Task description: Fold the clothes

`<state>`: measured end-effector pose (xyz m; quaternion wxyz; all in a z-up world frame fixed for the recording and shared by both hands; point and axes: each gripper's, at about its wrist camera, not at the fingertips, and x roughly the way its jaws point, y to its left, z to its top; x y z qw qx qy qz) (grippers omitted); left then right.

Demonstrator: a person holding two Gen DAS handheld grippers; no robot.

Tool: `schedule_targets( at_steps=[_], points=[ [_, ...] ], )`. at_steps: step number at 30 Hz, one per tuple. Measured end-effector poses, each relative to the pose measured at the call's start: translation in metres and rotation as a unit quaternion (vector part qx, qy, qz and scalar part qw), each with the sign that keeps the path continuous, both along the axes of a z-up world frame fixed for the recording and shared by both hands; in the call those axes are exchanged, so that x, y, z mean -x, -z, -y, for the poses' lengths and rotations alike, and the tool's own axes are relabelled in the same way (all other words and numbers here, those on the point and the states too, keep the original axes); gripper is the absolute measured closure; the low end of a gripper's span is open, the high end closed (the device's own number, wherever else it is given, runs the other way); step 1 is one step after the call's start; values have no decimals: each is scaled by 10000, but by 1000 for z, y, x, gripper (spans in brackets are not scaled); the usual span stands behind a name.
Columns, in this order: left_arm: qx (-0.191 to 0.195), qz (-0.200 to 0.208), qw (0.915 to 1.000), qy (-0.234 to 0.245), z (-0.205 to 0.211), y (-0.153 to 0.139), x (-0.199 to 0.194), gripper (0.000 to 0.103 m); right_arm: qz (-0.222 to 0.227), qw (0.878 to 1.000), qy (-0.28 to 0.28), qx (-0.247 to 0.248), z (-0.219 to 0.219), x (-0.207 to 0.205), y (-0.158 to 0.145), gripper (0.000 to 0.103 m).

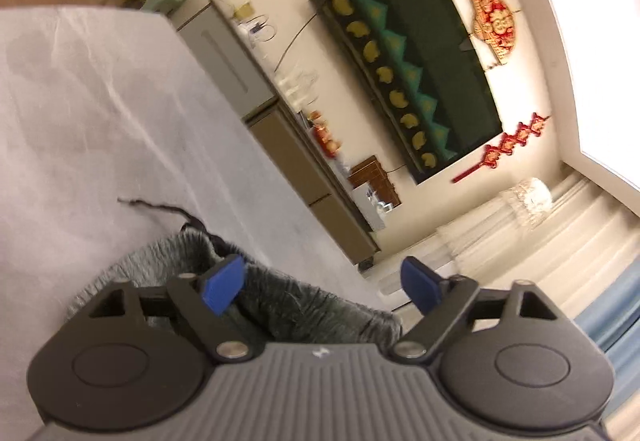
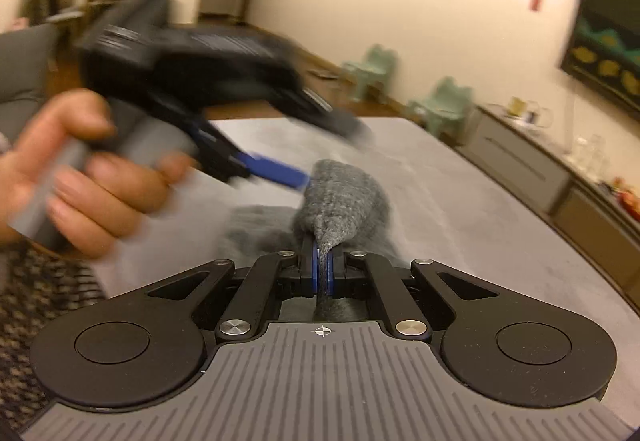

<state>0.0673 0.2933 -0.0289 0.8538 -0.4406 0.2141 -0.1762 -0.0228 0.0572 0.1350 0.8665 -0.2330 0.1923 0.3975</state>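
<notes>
I take the wide table under its pale grey cloth (image 2: 460,201) as my landmark; everything that matters sits on its near part, in front of me.

On that cloth lies the fuzzy dark grey knitted garment (image 2: 340,193). In the right wrist view it rises from the cloth as a hump, and a narrow tongue of it runs straight back toward me, so its long axis lies along my right tool's pointing line, away from the near edge of the table.

My right gripper (image 2: 322,273) is clamped tight on that tongue: the blue pads are pressed together with only the thickness of knit between them. This is the hand that has the garment.

My left gripper (image 1: 320,281) stands spread wide, with nothing pinched. In its own view the blue fingertips (image 1: 222,287) hang over the same grey knit, which lies below and slightly left of the gap. From the right wrist view, one blue finger reaches in from the left to the hump's left flank; whether it touches I cannot tell through the blur. The hand (image 2: 80,169) gripping that tool is at the table's near left.

I judge the next move turns on this: the right holds the near end, and the free fabric lies beyond it, closest to the open left.
</notes>
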Motion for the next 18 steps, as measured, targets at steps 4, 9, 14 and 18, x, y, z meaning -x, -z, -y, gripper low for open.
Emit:
schedule_targets(
  at_steps=[4,9,14,18],
  points=[
    [-327,-115,9975,612,21,-1,-12,9,412,9985,-366,59,3,17,2,101],
    [-1383,-398,9818,1241,58,-1,-29,34,1293,9802,-1175,929,-16,54,30,101],
    [-1638,-506,9848,271,31,5,-21,89,1047,9865,-928,854,-7,43,32,67],
    [-1239,-1021,9868,-226,0,27,-22,89,197,9998,-8,87,61,20,11,49]
  ],
)
